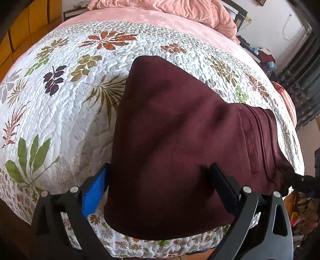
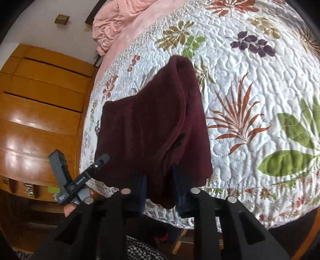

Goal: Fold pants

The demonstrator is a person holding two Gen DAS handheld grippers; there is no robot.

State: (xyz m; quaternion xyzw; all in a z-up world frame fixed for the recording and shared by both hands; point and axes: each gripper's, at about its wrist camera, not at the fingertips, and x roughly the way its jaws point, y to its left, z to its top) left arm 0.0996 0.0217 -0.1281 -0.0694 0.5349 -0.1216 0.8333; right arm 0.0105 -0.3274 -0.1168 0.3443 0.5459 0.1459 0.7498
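Observation:
The maroon pants lie folded on the floral quilt at the bed's near edge; they also show in the right wrist view. My left gripper is wide open, its blue-padded finger left of the cloth and its dark finger on the cloth, which fills the gap. My right gripper has its fingers close together on a hanging fold of the pants. The left gripper shows in the right wrist view at the pants' left edge.
A pink blanket is heaped at the head of the bed. A wooden dresser stands beside the bed. Cluttered shelves and a curtain are on the far side. Quilt stretches wide beyond the pants.

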